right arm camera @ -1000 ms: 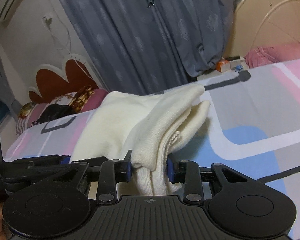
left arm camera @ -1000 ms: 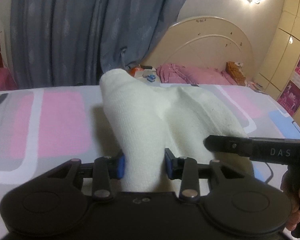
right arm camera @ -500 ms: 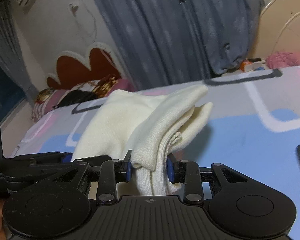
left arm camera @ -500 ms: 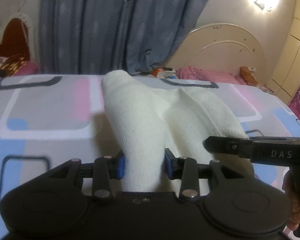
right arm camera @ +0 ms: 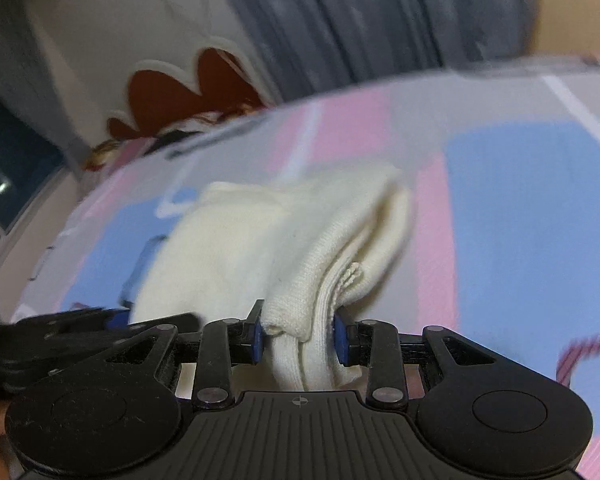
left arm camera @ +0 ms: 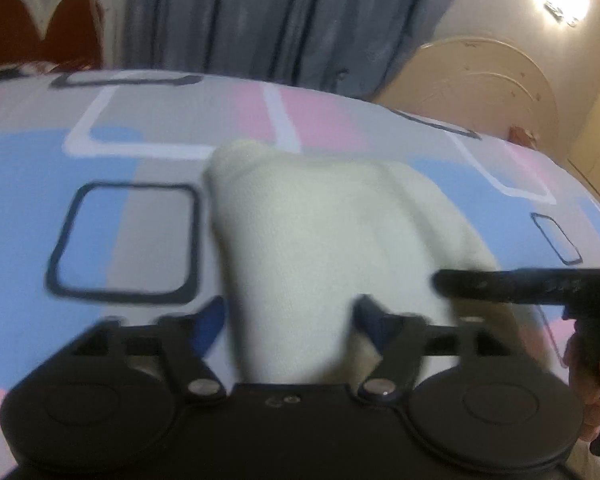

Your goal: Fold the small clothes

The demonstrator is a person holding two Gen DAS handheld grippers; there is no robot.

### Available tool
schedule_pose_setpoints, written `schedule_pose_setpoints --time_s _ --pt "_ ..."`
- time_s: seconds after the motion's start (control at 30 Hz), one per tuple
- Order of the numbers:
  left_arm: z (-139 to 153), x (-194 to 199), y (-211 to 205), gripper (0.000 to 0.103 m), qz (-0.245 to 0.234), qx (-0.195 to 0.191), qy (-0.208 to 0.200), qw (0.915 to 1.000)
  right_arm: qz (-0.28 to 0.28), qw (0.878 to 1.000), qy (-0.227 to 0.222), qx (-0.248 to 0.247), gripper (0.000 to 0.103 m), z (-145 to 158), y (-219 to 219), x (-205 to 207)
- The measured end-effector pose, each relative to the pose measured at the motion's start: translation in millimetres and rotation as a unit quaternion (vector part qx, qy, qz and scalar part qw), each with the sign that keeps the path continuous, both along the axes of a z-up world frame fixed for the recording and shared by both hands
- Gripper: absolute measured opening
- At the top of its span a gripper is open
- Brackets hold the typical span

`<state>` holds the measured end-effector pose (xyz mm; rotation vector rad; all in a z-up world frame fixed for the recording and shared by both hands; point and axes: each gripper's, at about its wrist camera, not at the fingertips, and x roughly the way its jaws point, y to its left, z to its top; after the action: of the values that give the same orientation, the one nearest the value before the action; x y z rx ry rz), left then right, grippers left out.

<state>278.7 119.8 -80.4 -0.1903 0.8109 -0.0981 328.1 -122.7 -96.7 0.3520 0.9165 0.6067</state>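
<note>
Left jaws have just been opening: my left gripper point(left arm camera: 290, 322) now stands wide, pads clear of the cream garment point(left arm camera: 324, 240), which lies loose in the gap between them. Right gripper point(right arm camera: 299, 334) is clamped on the bunched, ribbed edge of the same cloth, blue pads point(right arm camera: 257, 334) pressing in from both sides; several layers show stacked in that pinch.

Garment sits low over the patterned bedsheet point(left arm camera: 132, 156), far end draped forward and apparently resting on it, though motion blur in the left view makes contact hard to confirm.

Judgement: I am laying the folded piece down, left side released first.

To do it well:
- Lower the right side until the stack rests flat before easing those pads apart, or the layers may splay.
- Draw the left fingers straight back, not sideways, so they don't drag the top layer.
- Keep both corners level with each other; a skewed edge now means a crooked fold.
- Watch the loose ribbed hem peeking out at the right; it may want tucking.
</note>
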Motion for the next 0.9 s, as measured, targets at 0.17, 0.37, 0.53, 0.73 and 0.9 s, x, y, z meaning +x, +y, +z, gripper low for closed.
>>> schedule_pose_setpoints --time_s 0.17,0.37,0.53,0.73,0.9 --pt "14 -27 12 0.058 -0.006 0.009 -0.019 0.9998 -0.035 0.999 0.014 0.036 0.041 4 -26 -4" --pt "39 -74 5 0.043 -0.045 -0.022 -0.046 0.9977 0.015 0.999 -0.049 -0.005 0.030 47 -24 -53" --pt "0 -83 -27 0.042 -0.082 0.047 0.027 0.9951 0.064 0.990 -0.037 -0.123 0.013 24 4 -102" --pt "52 -33 -24 0.066 -0.048 0.054 -0.075 0.9945 0.022 0.990 -0.113 -0.086 0.014 74 11 -63" --pt "41 22 -9 0.056 -0.008 0.023 -0.039 0.9989 -0.034 0.989 -0.116 -0.084 0.014 82 26 4"
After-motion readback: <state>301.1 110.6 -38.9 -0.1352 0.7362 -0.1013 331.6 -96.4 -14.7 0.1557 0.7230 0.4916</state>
